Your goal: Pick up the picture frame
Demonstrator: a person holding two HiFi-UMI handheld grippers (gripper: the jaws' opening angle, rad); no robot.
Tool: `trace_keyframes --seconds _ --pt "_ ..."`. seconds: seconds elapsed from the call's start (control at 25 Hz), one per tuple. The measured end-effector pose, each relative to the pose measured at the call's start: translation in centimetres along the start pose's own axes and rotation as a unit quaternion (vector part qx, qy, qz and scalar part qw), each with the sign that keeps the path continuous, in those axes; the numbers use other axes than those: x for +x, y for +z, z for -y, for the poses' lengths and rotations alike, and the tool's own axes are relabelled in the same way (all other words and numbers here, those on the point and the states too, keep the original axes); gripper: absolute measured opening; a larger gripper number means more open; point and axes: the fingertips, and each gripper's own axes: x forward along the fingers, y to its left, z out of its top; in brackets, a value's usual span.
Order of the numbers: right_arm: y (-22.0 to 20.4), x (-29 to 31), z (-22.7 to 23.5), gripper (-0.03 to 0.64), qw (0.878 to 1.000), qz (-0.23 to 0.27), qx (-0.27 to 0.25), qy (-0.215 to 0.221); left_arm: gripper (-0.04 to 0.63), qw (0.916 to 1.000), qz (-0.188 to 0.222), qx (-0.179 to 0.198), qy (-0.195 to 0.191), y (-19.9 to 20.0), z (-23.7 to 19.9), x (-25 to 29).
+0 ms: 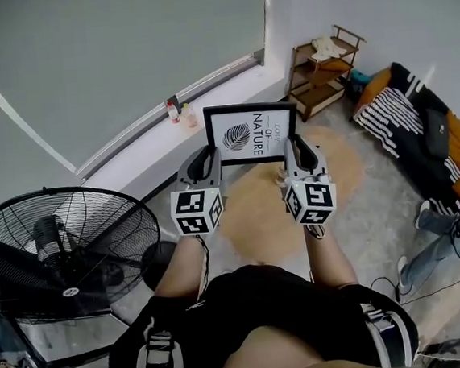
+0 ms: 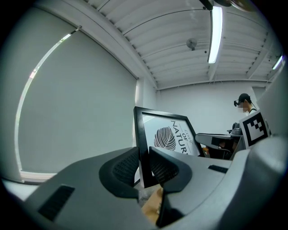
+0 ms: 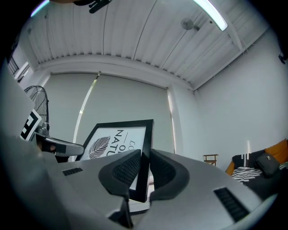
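Observation:
A black picture frame (image 1: 251,133) with a white print of a leaf and lettering is held upright in the air between both grippers. My left gripper (image 1: 208,154) is shut on its left side bar (image 2: 141,148). My right gripper (image 1: 295,144) is shut on its right side bar (image 3: 146,152). In the left gripper view the frame's front (image 2: 171,137) faces right, toward the other gripper (image 2: 252,130). From the right gripper view the print (image 3: 112,141) shows on the left. Both grippers point level, away from the person.
A large black floor fan (image 1: 66,251) stands at the left. Small bottles (image 1: 179,113) sit on the window ledge behind the frame. A round tan rug (image 1: 272,199) lies below, a wooden shelf (image 1: 322,69) at the back right, and a striped couch (image 1: 420,136) beyond it.

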Motion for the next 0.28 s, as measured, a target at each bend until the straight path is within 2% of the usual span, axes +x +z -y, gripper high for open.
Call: trace_keyframes --seconds 0.12,0.28 --pt "-0.1 0.5 -0.4 0.080 1.000 0.000 0.001 -0.003 0.089 1.0000 -0.003 0.004 0.000 -0.1 -0.7 0.3" --pt "-2.3 2.2 0.5 0.080 1.000 -0.004 0.004 -0.006 0.089 0.9999 -0.009 0.004 -0.003 -2.0 -1.3 2.7"
